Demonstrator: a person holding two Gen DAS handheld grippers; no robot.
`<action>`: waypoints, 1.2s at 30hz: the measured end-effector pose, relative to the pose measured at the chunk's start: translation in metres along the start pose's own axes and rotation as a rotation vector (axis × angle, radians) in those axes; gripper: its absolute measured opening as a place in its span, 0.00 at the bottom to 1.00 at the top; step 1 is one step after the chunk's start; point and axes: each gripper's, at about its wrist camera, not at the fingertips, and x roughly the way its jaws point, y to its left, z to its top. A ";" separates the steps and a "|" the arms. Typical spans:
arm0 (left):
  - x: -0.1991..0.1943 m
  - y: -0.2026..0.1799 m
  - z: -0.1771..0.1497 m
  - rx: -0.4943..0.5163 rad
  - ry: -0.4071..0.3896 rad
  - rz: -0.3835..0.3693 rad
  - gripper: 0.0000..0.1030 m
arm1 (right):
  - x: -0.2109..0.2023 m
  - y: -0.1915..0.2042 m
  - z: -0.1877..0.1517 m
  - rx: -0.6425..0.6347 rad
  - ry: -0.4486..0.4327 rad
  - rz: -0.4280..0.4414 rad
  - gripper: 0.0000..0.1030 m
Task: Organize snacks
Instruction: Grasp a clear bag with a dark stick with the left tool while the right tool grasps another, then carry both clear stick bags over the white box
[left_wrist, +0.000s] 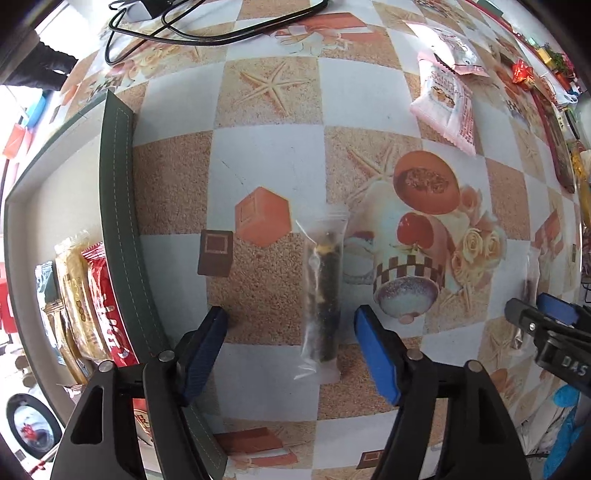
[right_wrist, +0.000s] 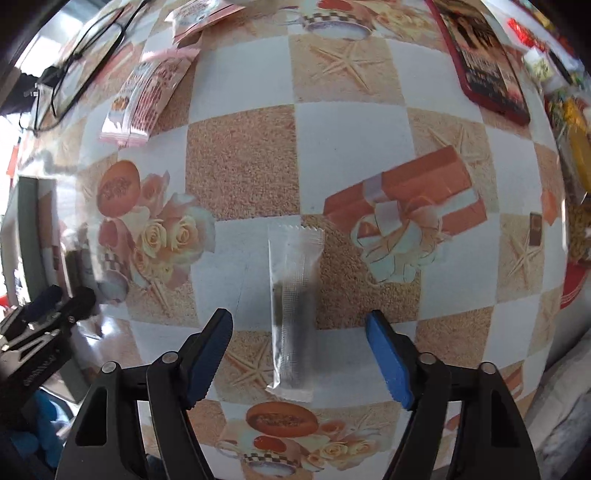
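In the left wrist view a clear packet with a dark seaweed roll (left_wrist: 325, 295) lies on the patterned tablecloth, its near end between the open fingers of my left gripper (left_wrist: 291, 325). A green-rimmed tray (left_wrist: 122, 229) at the left holds several snack packets (left_wrist: 85, 295). In the right wrist view a second clear packet with a dark roll (right_wrist: 293, 310) lies between the open fingers of my right gripper (right_wrist: 301, 328). Two pink snack packets (left_wrist: 443, 96) lie farther back, also in the right wrist view (right_wrist: 147, 96). The right gripper also shows in the left wrist view (left_wrist: 543, 317).
Black cables (left_wrist: 184, 26) run across the far table edge. A red-cased book or box (right_wrist: 487, 62) lies at the back right, with more coloured packets (right_wrist: 576, 155) along the right edge. The left gripper shows at the left of the right wrist view (right_wrist: 51, 306).
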 end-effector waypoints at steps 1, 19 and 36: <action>0.000 0.003 -0.002 0.013 -0.003 0.001 0.61 | -0.001 0.003 -0.001 -0.011 -0.008 -0.019 0.45; -0.066 -0.004 -0.036 0.041 -0.095 -0.143 0.16 | -0.058 0.009 -0.005 -0.018 -0.069 0.180 0.19; -0.093 0.076 -0.051 -0.030 -0.206 -0.113 0.16 | -0.092 0.084 -0.022 -0.202 -0.100 0.193 0.19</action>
